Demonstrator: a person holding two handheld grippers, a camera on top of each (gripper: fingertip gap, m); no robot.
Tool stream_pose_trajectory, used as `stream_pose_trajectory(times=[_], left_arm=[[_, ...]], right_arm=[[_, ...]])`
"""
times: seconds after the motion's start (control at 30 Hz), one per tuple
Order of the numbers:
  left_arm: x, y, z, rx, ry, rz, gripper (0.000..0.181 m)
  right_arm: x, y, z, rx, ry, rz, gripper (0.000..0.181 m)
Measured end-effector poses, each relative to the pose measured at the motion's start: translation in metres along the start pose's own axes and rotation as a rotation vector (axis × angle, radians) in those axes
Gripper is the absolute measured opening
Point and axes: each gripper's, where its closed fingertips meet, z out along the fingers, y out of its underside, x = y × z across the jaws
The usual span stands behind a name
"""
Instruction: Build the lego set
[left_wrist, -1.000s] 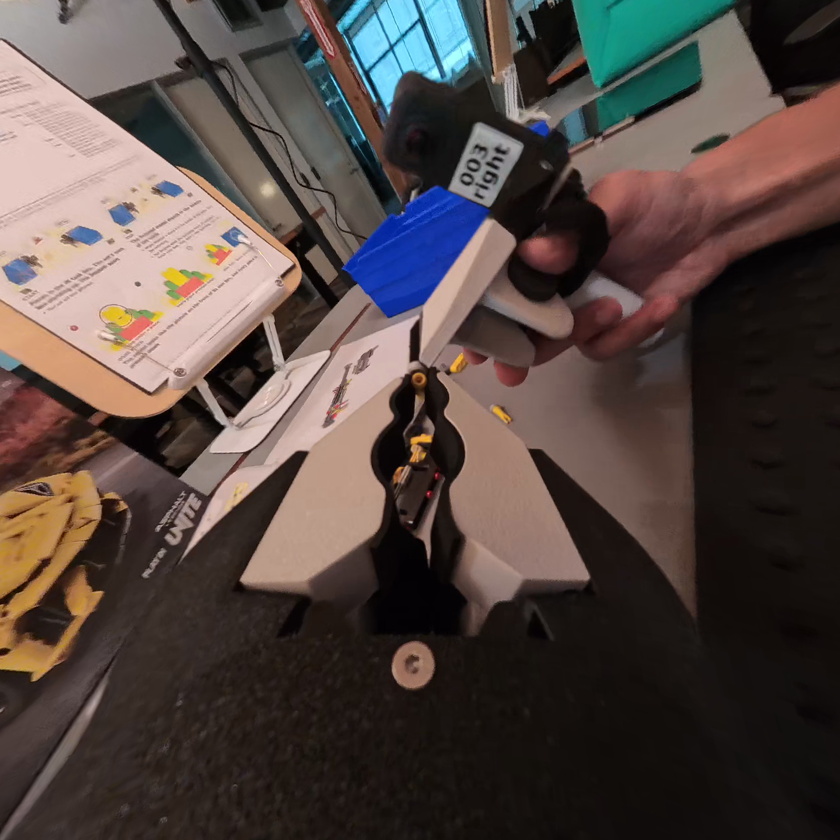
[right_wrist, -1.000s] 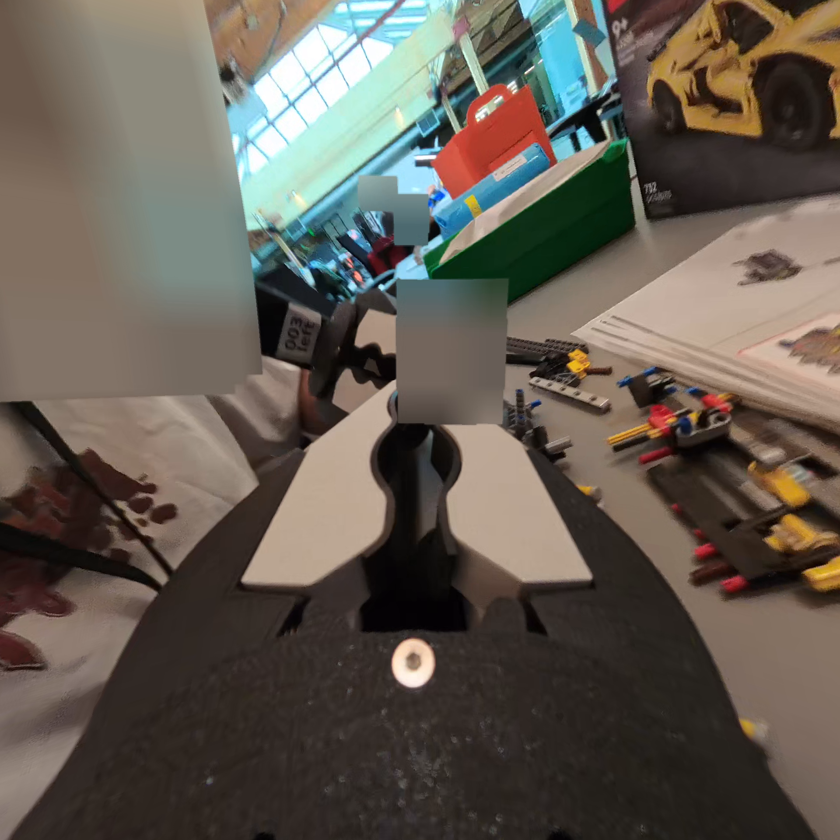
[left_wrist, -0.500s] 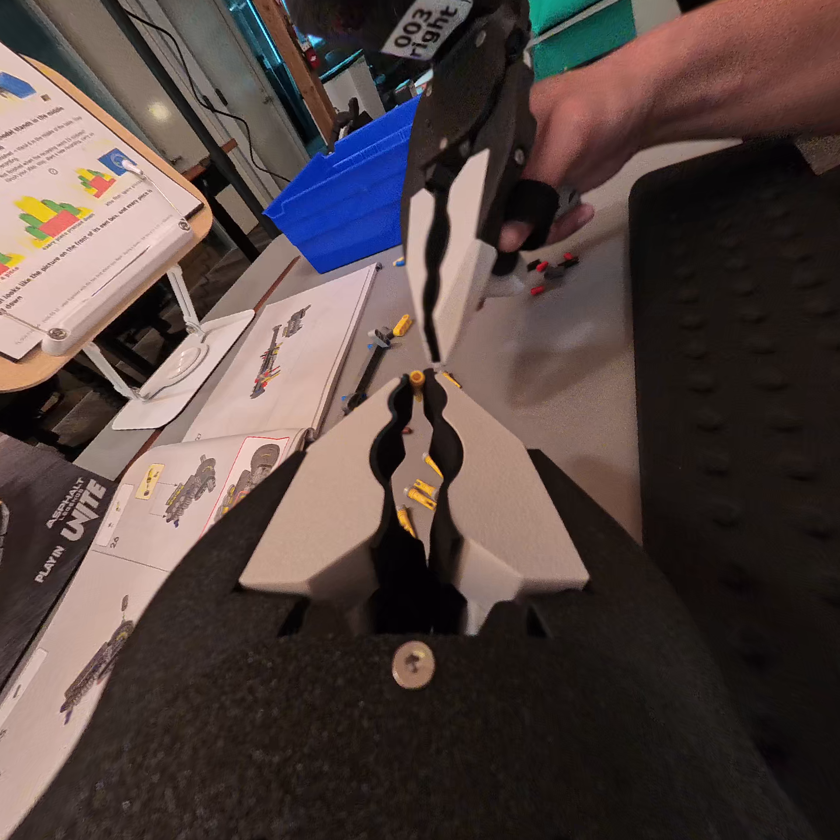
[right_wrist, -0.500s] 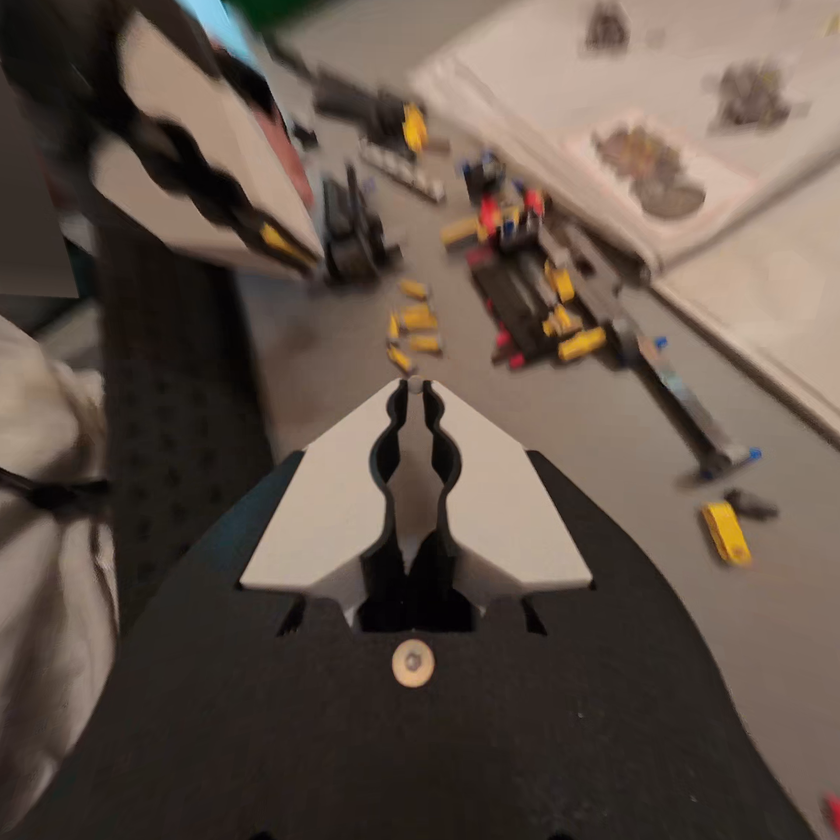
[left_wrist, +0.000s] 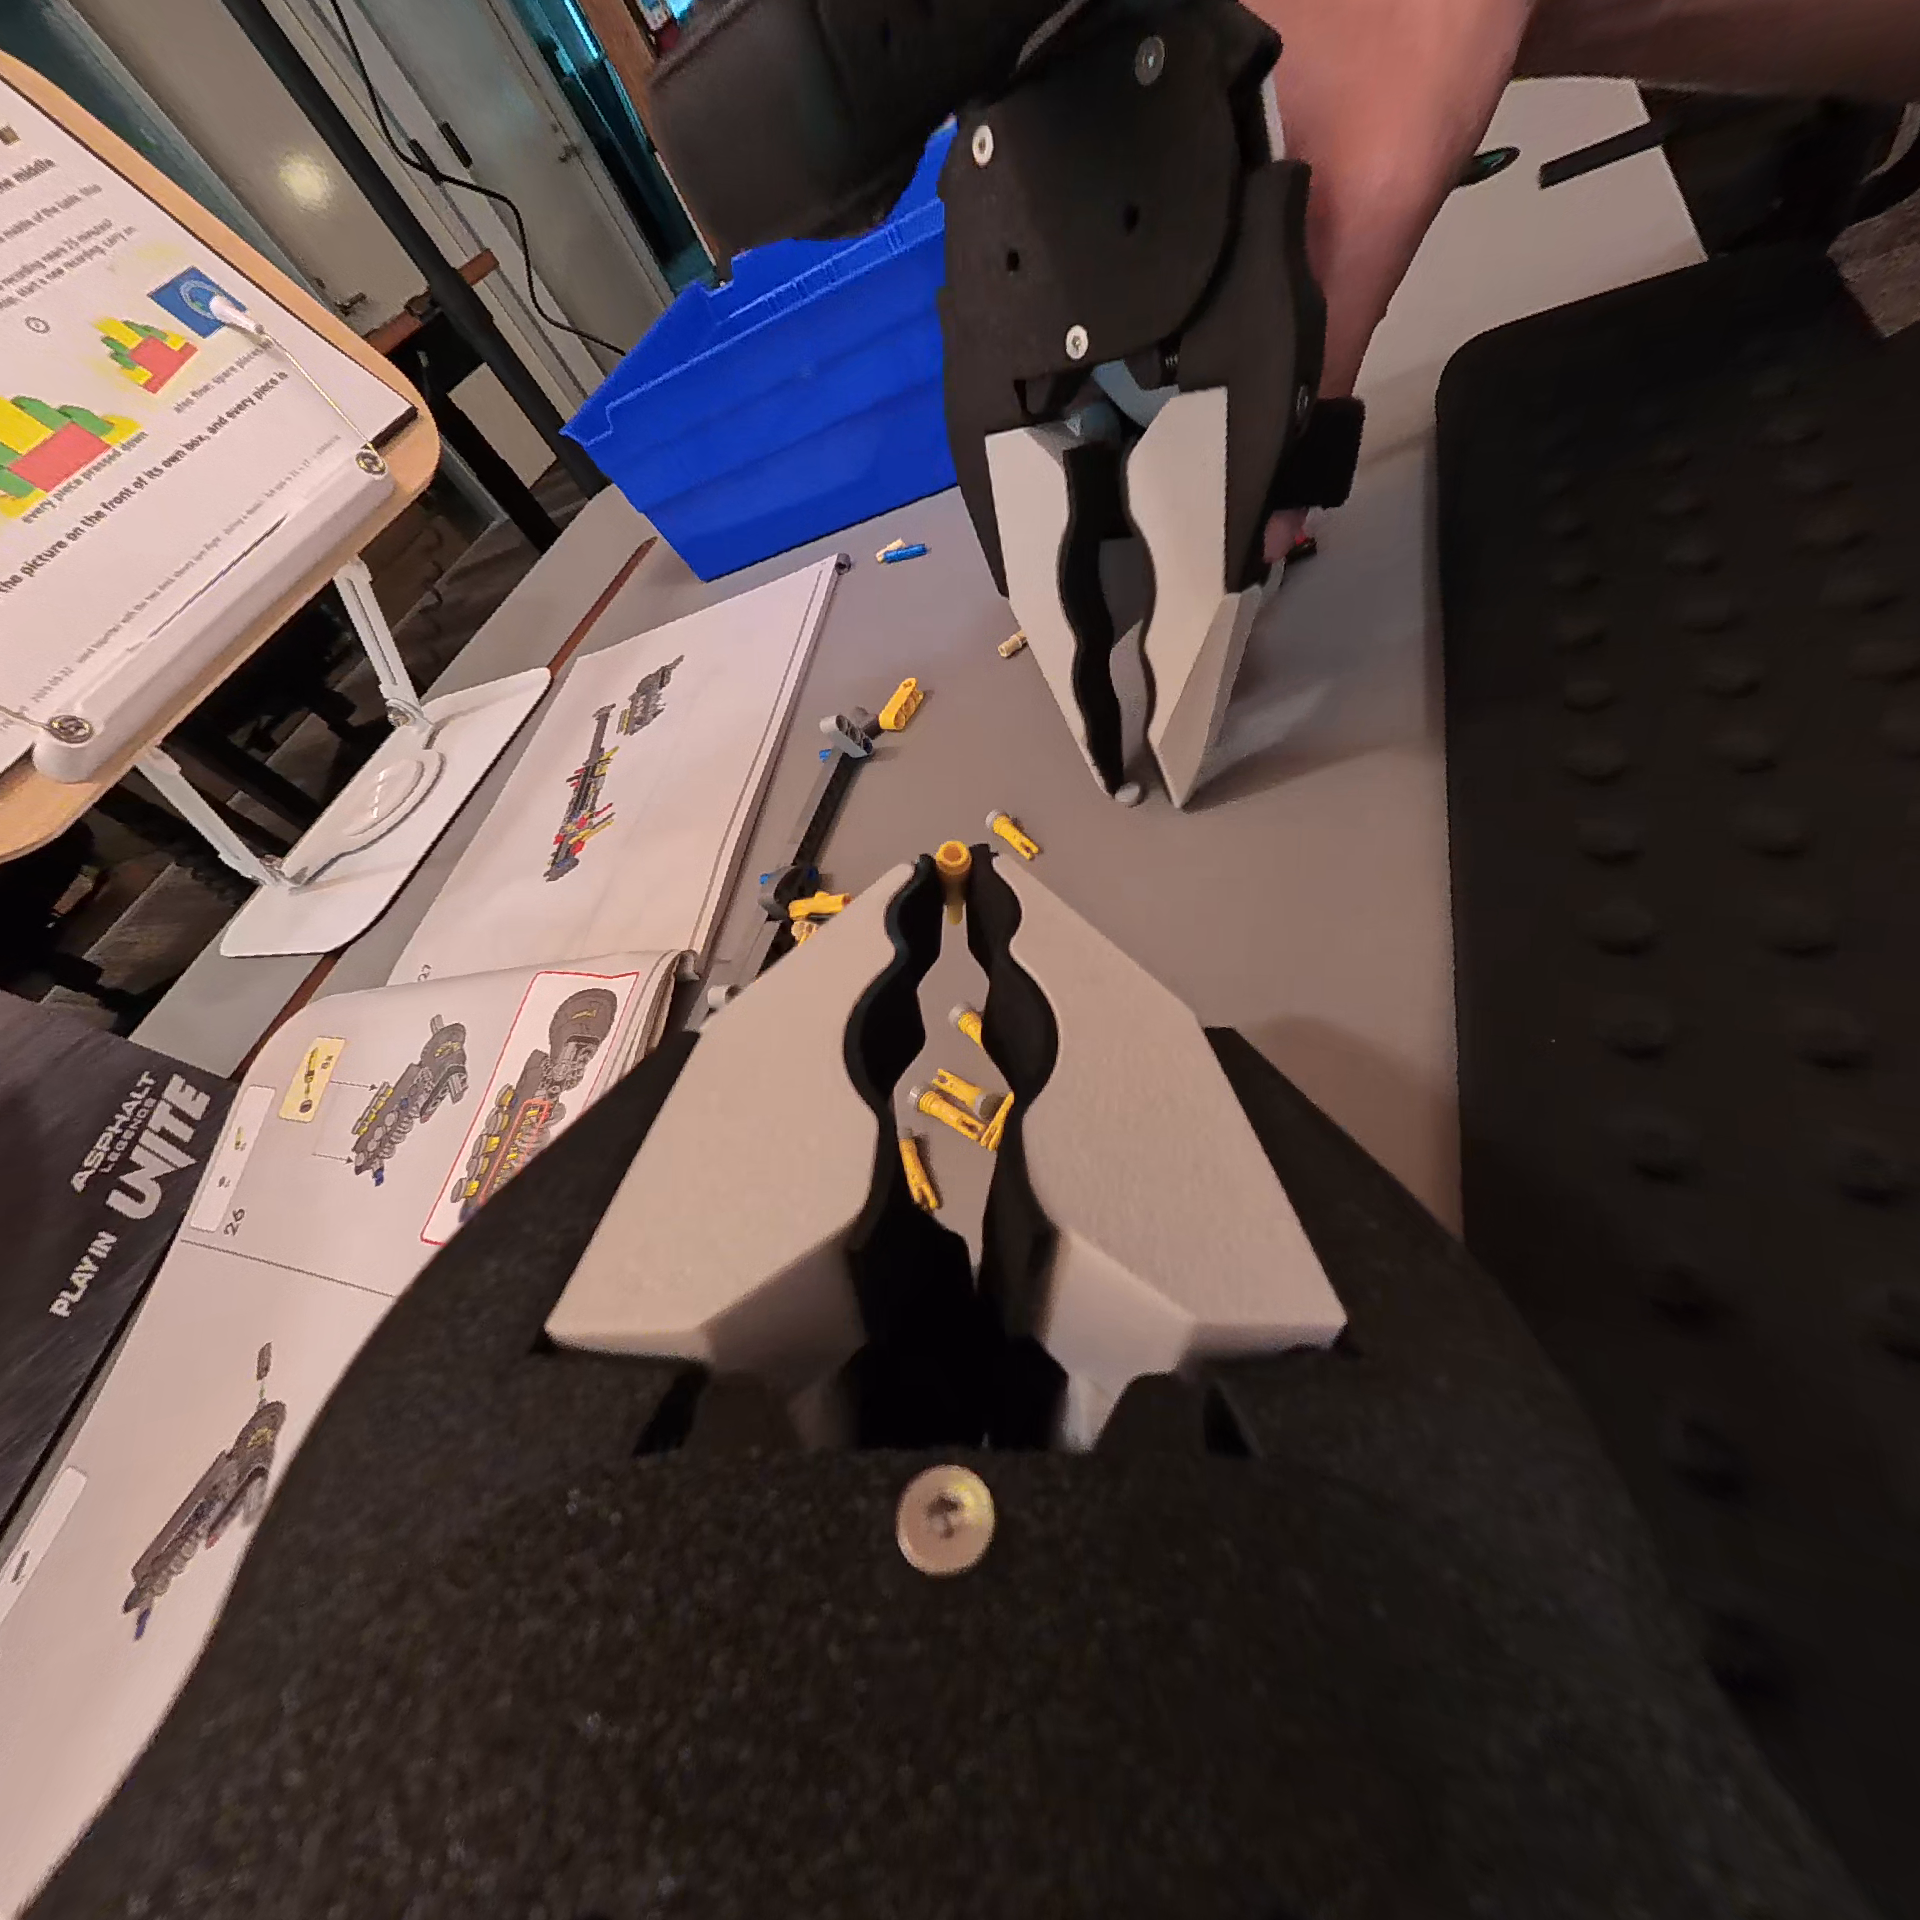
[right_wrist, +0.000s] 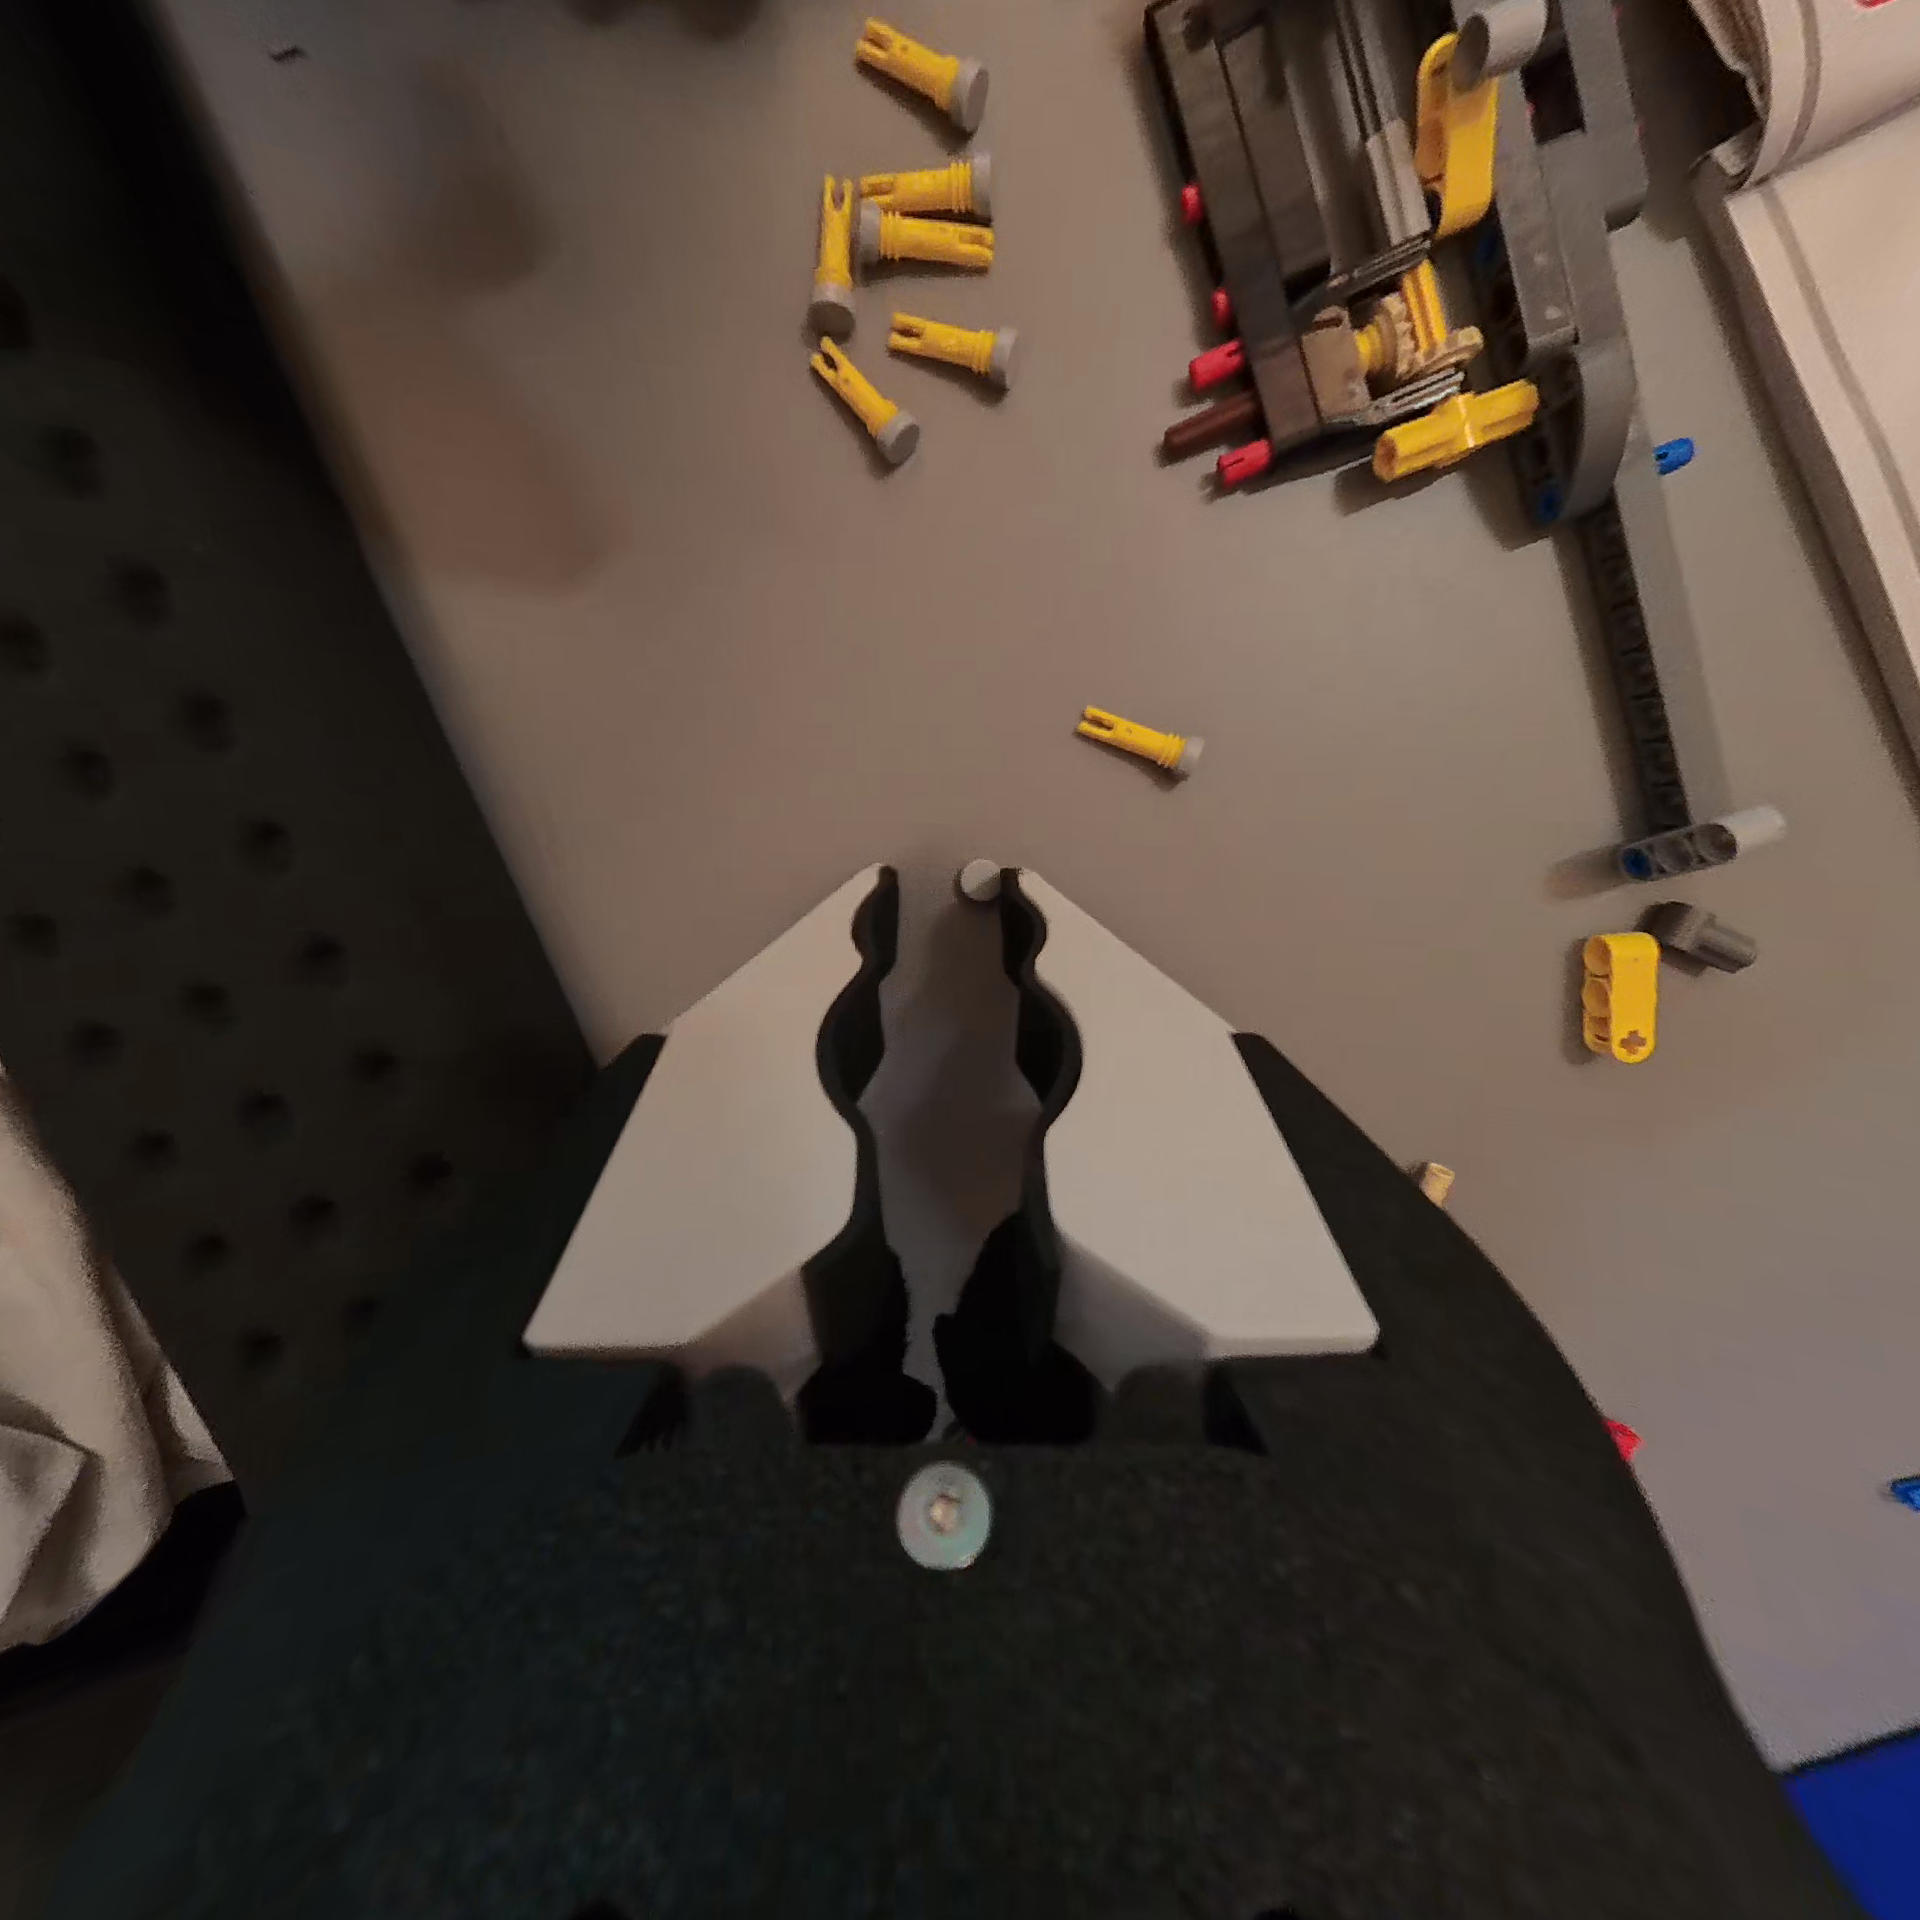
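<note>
Now the right gripper (right_wrist: 943, 878), swung down to the table since a moment ago, is standing part-open around a grey-capped pin (right_wrist: 978, 880), while the left gripper (left_wrist: 954, 860) is keeping its yellow pin (left_wrist: 951, 868) pinched

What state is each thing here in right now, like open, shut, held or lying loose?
Left gripper: shut on a yellow pin, above the table.
Right gripper: open, tips at the table, a grey-capped pin standing against one finger.
Loose pins: lying flat in a cluster.
Single pin: lying flat, apart.
Chassis: partly built, lying on the table.
Manual: open.
Blue bin: upright; contents hidden.
</note>
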Motion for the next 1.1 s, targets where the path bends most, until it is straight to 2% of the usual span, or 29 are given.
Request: stream_pose_trajectory(times=[0.07,0.33,0.53,0.63,0.67,0.73,0.77,0.8,0.93,1.03,1.1], left_arm=[[0.002,0.0,0.0,-0.003,0.007,0.009,0.003],[0.007,-0.002,0.001,0.006,0.018,0.025,0.003],[0.006,-0.001,0.0,0.01,0.015,0.036,0.003],[0.004,-0.003,-0.001,0.019,0.007,0.043,0.003],[0.004,-0.003,-0.002,0.02,0.005,0.041,0.003],[0.002,-0.003,-0.002,0.021,0.001,0.036,0.003],[0.002,-0.003,-0.002,0.02,0.001,0.034,0.003],[0.003,-0.003,-0.001,0.019,0.004,0.035,0.003],[0.006,-0.002,-0.001,0.014,0.008,0.063,0.003],[0.01,-0.006,-0.001,0.026,0.018,0.077,0.003],[0.012,-0.008,-0.002,0.032,0.021,0.087,0.003]], right_arm=[[-0.002,-0.001,-0.002,0.031,-0.014,0.019,0.02],[-0.007,-0.005,-0.004,0.184,-0.081,0.156,0.044],[-0.005,-0.007,-0.002,0.224,-0.069,0.174,0.074],[-0.003,-0.01,-0.006,0.254,-0.037,0.163,0.074],[-0.003,-0.018,-0.011,0.309,-0.021,0.143,0.069],[-0.015,-0.036,-0.025,0.417,-0.069,0.147,0.046],[-0.023,-0.042,-0.029,0.447,-0.108,0.157,0.041],[-0.021,-0.041,-0.03,0.44,-0.083,0.17,0.037],[-0.009,-0.006,-0.042,0.408,0.069,0.278,0.03],[-0.002,0.027,-0.04,0.349,0.197,0.303,0.027],[0.003,0.031,-0.038,0.357,0.267,0.298,0.023]])
